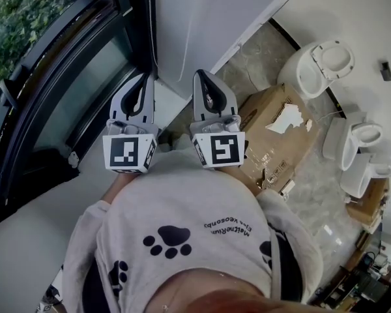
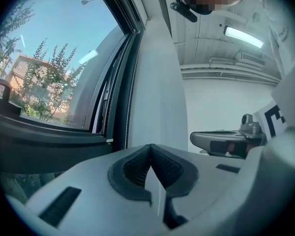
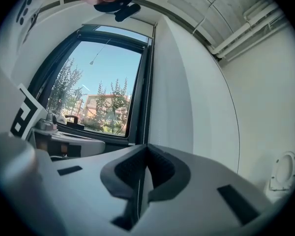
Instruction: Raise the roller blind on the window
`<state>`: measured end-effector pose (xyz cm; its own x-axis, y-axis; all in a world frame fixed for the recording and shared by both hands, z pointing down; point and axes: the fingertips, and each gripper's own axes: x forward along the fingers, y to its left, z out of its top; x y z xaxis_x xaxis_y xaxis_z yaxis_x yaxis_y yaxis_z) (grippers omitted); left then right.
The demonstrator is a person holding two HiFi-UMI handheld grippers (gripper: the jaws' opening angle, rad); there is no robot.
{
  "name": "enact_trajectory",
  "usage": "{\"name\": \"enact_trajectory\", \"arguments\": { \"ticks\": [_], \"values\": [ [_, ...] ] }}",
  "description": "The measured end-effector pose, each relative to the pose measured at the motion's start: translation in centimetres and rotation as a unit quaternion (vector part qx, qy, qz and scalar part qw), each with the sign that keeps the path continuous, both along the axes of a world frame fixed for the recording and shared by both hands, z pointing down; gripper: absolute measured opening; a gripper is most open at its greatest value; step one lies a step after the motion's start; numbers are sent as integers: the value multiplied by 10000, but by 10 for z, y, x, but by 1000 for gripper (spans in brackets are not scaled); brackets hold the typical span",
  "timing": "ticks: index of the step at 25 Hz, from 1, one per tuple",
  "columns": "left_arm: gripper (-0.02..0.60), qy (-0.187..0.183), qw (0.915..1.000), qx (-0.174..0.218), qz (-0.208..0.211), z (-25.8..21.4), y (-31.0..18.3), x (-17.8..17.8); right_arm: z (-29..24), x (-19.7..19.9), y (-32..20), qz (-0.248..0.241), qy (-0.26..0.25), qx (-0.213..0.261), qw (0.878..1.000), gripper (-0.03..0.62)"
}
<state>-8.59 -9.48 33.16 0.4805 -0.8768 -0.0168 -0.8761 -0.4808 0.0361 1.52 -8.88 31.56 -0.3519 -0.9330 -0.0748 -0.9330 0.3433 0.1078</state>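
Window glass shows bare right up to its top edge, with trees and sky beyond, so the raising looks nearly or fully done. The blind itself is not seen, likely rolled up above. Its bead chain, thin and pale, hangs along the window's right edge. Left gripper and right gripper are each clamped on it.

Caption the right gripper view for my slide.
Right gripper shut on the blind's bead chain beside the dark window frame, trees and blue sky outside, white wall at right.
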Motion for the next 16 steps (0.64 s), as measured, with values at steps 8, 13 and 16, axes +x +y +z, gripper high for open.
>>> {"name": "enact_trajectory", "arguments": {
  "ticks": [8, 13, 16],
  "values": [
    [9, 152, 9997, 54, -194, -3, -4, 8, -3, 5, -8, -249, 34, 60, 9997, 8],
    [9, 238, 9995, 21, -203, -1, 1, 18, -3, 7, -8, -415, 80, 107, 9991, 8],
    [9, 234, 9995, -12, -216, 2, 3, 24, 2, 12, -6, -475, 150, 23, 9988, 8]
  ]
}}
